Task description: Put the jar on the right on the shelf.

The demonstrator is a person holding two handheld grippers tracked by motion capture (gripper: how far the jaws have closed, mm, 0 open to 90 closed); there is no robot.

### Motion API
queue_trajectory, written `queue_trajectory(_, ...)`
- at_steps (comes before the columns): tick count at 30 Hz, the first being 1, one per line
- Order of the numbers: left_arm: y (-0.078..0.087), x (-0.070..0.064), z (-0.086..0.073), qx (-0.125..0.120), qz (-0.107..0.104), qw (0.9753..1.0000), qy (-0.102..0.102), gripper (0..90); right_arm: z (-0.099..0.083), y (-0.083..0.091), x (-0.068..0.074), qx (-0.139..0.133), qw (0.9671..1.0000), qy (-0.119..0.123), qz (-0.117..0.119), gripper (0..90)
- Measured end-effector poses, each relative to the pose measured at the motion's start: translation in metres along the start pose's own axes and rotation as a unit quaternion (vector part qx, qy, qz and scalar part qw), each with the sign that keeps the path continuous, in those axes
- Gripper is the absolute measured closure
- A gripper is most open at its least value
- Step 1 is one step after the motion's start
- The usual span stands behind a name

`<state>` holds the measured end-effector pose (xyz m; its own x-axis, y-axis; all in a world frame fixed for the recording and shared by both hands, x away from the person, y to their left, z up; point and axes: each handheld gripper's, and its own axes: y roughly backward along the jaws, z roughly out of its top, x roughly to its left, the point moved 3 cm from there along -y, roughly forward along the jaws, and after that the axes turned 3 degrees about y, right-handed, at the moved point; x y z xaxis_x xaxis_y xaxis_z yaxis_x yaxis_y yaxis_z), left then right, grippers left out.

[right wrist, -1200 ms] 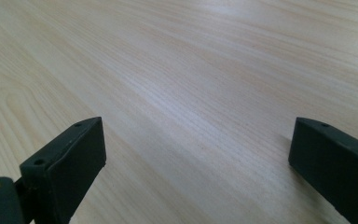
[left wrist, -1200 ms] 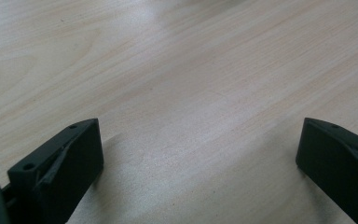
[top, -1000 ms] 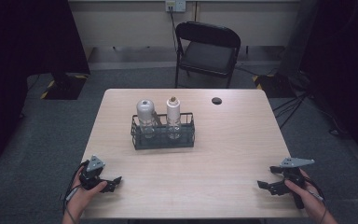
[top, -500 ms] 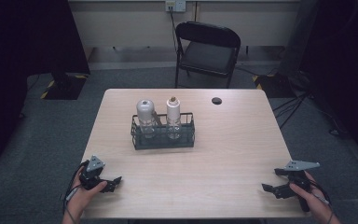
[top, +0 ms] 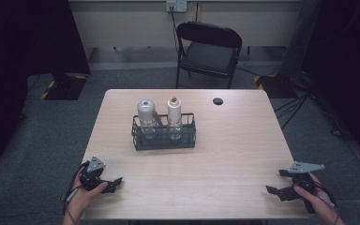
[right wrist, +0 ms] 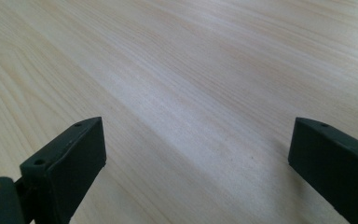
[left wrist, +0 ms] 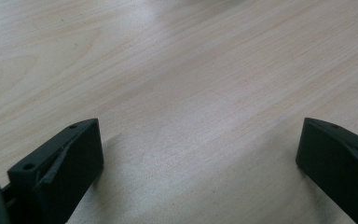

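Observation:
A black wire rack (top: 163,139) stands on the light wooden table (top: 225,145), slightly left of centre. It holds two bottles: one with a silver cap (top: 145,116) on the left and one with a small cork-like top (top: 174,116) on the right. My left gripper (top: 114,183) rests at the table's near-left corner, open, with bare wood (left wrist: 191,116) between its jaws. My right gripper (top: 275,182) sits at the near-right corner, open too, with nothing but table grain (right wrist: 196,107) between its jaws.
A small black round disc (top: 218,101) lies near the table's far edge, right of the rack. A black folding chair (top: 207,49) stands behind the table. Cables and stand legs (top: 300,101) lie on the floor at the right.
The right gripper has slid a little toward the near edge and to the right. The left gripper has stayed where it was.

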<state>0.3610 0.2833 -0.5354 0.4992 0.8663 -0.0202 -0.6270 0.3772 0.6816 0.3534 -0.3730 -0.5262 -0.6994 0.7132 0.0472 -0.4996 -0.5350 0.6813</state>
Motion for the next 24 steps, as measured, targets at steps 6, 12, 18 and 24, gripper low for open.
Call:
queue_trajectory(6, 0.0, 0.0, 0.0, 0.0, 0.0, 1.0, 0.0, 0.2, -0.004, 0.003, -0.002, 0.005, 1.0, 0.001, -0.005, 2.8)
queue_trajectory(12, 0.0, 0.0, 0.0, 0.0, 0.0, 1.0, 0.0, 0.2, -0.007, 0.006, -0.003, 0.005, 1.0, -0.002, -0.007, 2.8)
queue_trajectory(18, 0.0, 0.0, 0.0, 0.0, 0.0, 1.0, 0.0, 0.2, -0.008, 0.007, -0.003, 0.003, 1.0, -0.003, -0.007, 2.8)
queue_trajectory(24, 0.0, 0.0, 0.0, 0.0, 0.0, 1.0, 0.0, 0.2, -0.011, 0.007, -0.003, 0.006, 0.9999, -0.001, -0.009, 2.9)
